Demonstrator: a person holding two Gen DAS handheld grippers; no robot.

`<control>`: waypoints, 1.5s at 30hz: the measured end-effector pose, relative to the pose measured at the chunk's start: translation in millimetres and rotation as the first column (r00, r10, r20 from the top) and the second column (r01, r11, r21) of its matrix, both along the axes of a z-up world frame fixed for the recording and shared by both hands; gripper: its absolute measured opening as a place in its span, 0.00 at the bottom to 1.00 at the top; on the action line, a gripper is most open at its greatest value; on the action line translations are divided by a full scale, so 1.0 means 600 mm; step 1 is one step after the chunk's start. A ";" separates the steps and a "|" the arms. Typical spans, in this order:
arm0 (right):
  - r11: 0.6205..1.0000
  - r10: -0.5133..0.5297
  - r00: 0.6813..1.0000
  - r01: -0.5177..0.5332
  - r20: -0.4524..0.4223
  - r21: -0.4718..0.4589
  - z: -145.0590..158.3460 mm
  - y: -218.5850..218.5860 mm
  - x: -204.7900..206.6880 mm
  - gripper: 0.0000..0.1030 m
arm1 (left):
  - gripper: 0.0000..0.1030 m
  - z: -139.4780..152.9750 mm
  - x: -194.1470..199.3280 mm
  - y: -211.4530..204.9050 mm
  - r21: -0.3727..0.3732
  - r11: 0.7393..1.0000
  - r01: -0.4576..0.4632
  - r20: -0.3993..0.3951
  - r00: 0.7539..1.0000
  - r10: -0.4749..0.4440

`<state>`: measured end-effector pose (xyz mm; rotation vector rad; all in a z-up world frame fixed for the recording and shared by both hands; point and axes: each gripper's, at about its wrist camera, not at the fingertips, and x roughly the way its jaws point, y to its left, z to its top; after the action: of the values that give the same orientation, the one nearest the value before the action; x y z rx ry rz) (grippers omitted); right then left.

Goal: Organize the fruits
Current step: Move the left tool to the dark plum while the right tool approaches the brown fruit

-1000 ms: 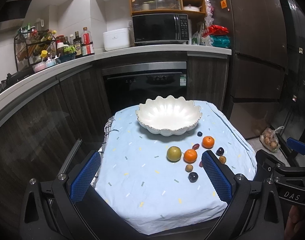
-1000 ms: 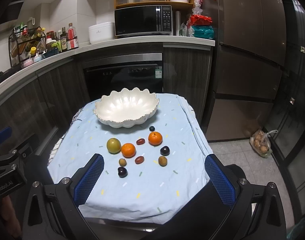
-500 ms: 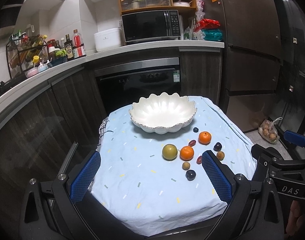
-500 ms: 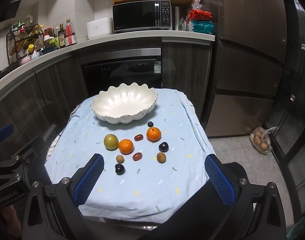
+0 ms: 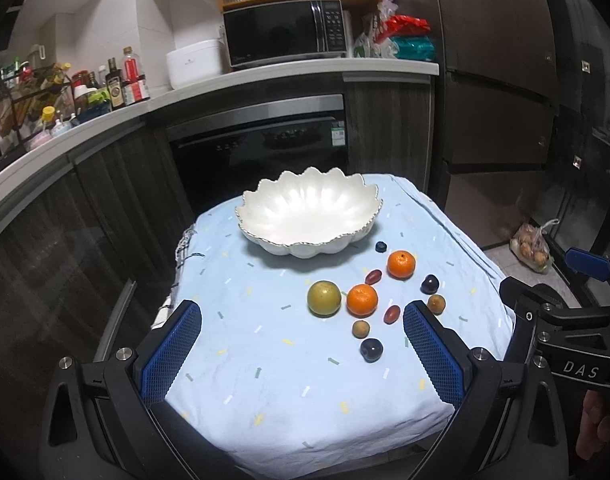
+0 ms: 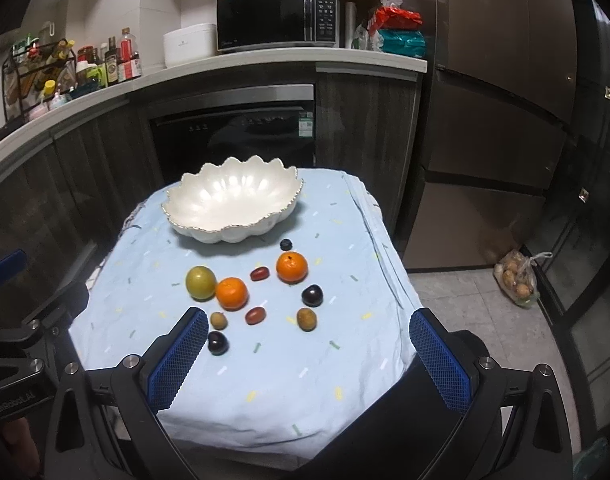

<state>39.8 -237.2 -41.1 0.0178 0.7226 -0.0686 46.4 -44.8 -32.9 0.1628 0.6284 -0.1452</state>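
A white scalloped bowl (image 5: 309,212) (image 6: 233,204) stands empty at the far side of a small table with a light blue cloth (image 5: 265,360). In front of it lie a green round fruit (image 5: 324,298) (image 6: 201,282), two oranges (image 5: 362,300) (image 5: 401,264) (image 6: 231,293) (image 6: 291,267), several small dark, red and brown fruits and a blueberry (image 6: 285,244). My left gripper (image 5: 301,350) is open and empty above the table's near edge. My right gripper (image 6: 307,354) is open and empty, also at the near edge.
A dark oven front (image 6: 233,136) and cabinets stand behind the table under a counter with a microwave (image 6: 277,20) and bottles (image 6: 113,64). A tall dark fridge (image 6: 505,100) is at the right. A plastic bag (image 6: 517,280) lies on the floor.
Both grippers have moved forward toward the table, so the bowl and fruits look closer. Both stay open and nothing on the table has moved.
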 end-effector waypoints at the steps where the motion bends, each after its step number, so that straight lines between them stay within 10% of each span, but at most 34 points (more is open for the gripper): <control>1: 1.000 0.000 1.000 0.000 -0.006 0.002 -0.004 -0.002 0.004 0.99 | 1.00 -0.003 0.003 -0.002 -0.002 1.000 0.008 0.000 1.000 -0.008; 29: 0.997 0.037 0.997 -0.041 -0.072 -0.058 -0.091 -0.035 0.100 0.99 | 0.91 -0.134 0.093 -0.072 0.034 0.996 0.082 -0.127 0.989 -0.077; 45: 0.994 0.094 0.980 -0.102 -0.174 -0.037 -0.161 -0.016 0.158 0.74 | 0.78 -0.213 0.132 -0.078 0.000 0.995 0.095 -0.240 0.966 -0.093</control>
<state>134.6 -246.8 -137.9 -0.0684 0.8931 0.0081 125.9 -91.8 -160.9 0.1879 0.8635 -0.2556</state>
